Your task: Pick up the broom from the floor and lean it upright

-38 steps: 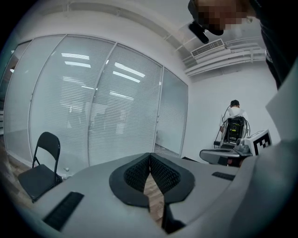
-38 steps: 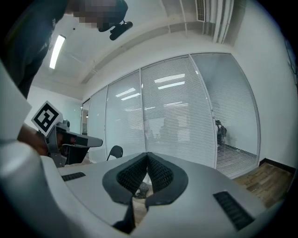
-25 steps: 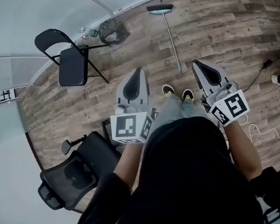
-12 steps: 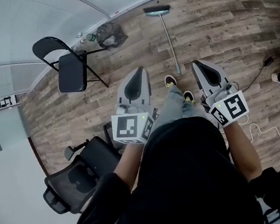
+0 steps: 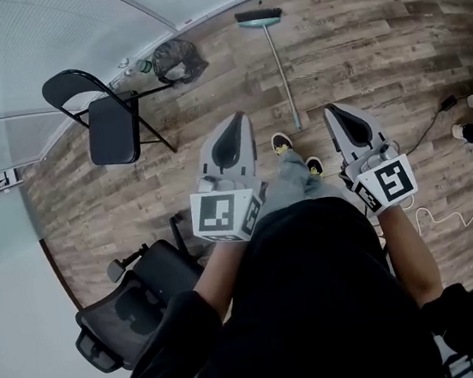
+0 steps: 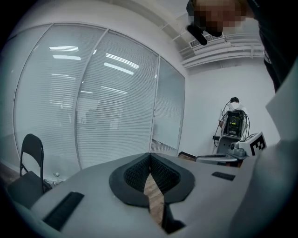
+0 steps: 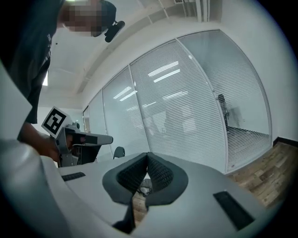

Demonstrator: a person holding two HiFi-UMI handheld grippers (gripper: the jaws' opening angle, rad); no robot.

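Observation:
The broom (image 5: 279, 64) lies flat on the wood floor ahead of me, its dark-and-teal head (image 5: 259, 18) near the far wall and its grey handle running toward my feet. My left gripper (image 5: 233, 122) is held at waist height left of the handle's near end, shut and empty. My right gripper (image 5: 332, 111) is held level to the right of the handle's end, also shut with nothing in it. Each gripper view shows the jaw tips (image 6: 150, 156) (image 7: 147, 155) meeting, with only floor and glass wall beyond.
A black folding chair (image 5: 106, 114) stands at the left by the glass wall, with a dark bag (image 5: 174, 59) and small bottles beside it. A black office chair (image 5: 138, 296) sits at my lower left. Cables (image 5: 436, 127) trail across the floor at the right.
I have stepped forward: the broom, folding chair and bag have shifted up and left in the head view. Both grippers stay shut and in the same pose before me.

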